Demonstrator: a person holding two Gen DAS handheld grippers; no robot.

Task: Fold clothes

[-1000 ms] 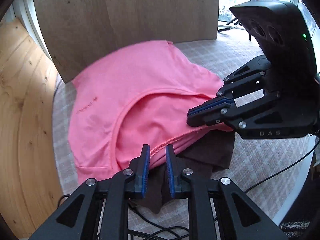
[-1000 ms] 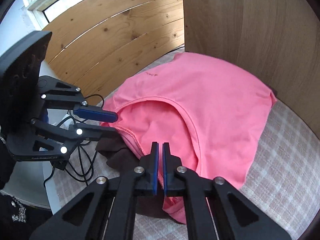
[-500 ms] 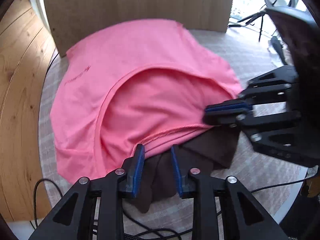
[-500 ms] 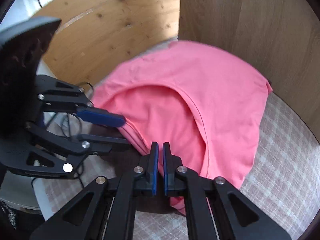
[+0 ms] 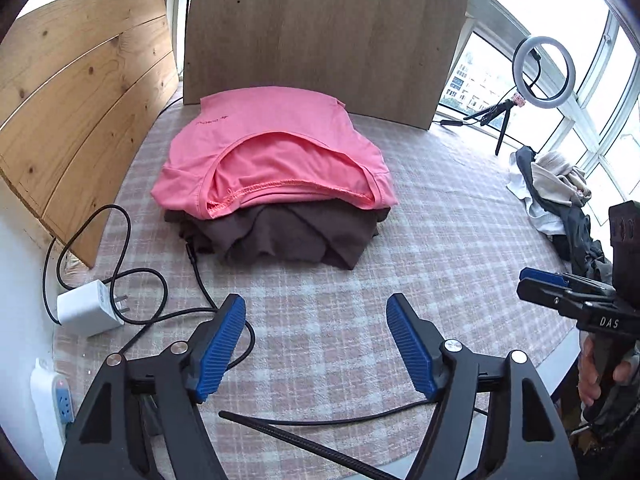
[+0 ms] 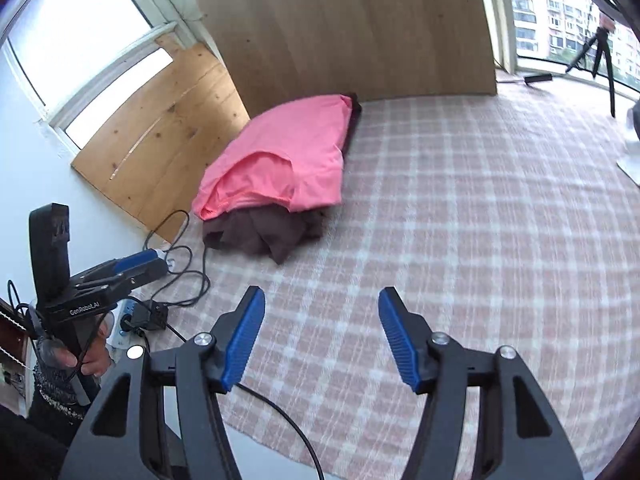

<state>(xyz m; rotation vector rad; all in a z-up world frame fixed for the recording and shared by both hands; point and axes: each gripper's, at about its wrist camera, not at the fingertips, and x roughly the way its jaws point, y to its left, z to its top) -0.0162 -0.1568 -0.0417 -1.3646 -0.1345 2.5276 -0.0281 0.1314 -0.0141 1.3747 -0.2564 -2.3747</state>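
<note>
on the checked pink and white table cloth [image 5: 440,216] lies a folded pink shirt [image 5: 276,148] atop a folded brown garment [image 5: 288,236]. left gripper [image 5: 316,344] and right gripper [image 6: 320,336] fingers are opening, holding nothing, well apart from the clothes.

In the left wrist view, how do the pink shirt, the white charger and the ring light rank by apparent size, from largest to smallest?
1. Pink shirt, clearly the largest.
2. Ring light and white charger look about alike; the charger is much nearer the camera, so I leave them unranked.
</note>
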